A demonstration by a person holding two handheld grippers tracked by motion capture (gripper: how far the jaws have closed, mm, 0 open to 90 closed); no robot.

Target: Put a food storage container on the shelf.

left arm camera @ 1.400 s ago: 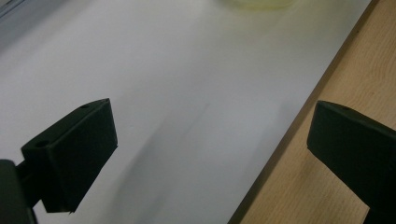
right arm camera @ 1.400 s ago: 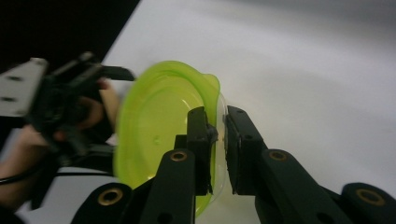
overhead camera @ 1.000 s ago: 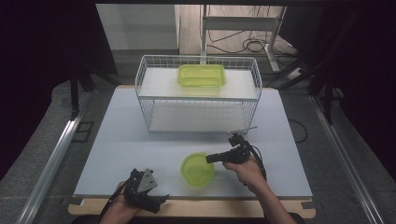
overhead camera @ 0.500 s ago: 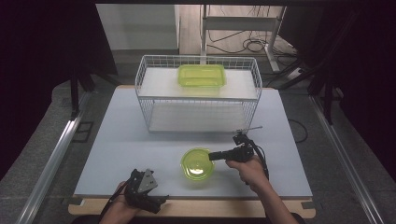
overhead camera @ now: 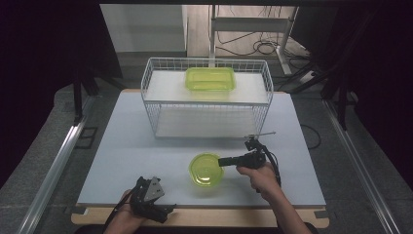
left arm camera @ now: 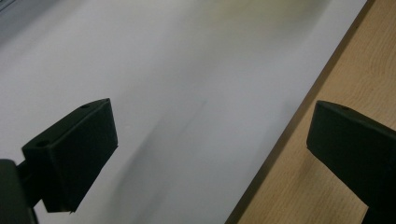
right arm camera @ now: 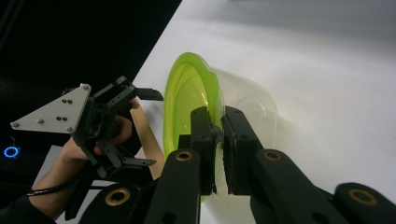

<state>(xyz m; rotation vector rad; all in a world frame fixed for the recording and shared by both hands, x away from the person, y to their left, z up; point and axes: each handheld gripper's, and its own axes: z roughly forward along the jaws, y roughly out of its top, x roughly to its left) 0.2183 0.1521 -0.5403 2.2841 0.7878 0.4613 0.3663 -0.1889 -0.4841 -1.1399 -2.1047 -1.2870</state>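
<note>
A round clear container with a lime green lid [overhead camera: 206,169] is at the front middle of the white table [overhead camera: 126,146]. My right gripper [overhead camera: 221,162] comes at it from the right and is shut on the rim of the lid. In the right gripper view the jaws [right arm camera: 215,119] clamp the green lid's edge [right arm camera: 187,88], with the clear tub [right arm camera: 252,112] beside it. I cannot tell whether the container rests on the table or hangs just above it. My left gripper [overhead camera: 161,213] lies at the front left edge, open with nothing between its jaws [left arm camera: 210,140], and it appears in the right gripper view too [right arm camera: 152,129].
A white wire rack [overhead camera: 204,105] stands at the back of the table, with a rectangular green container [overhead camera: 210,78] on its upper shelf. The table's wooden front edge [left arm camera: 336,70] runs under my left gripper. Dark floor and cables surround the table.
My right gripper and the round container have shifted slightly toward the rack, and the container now looks more level. The left gripper has stayed put.
</note>
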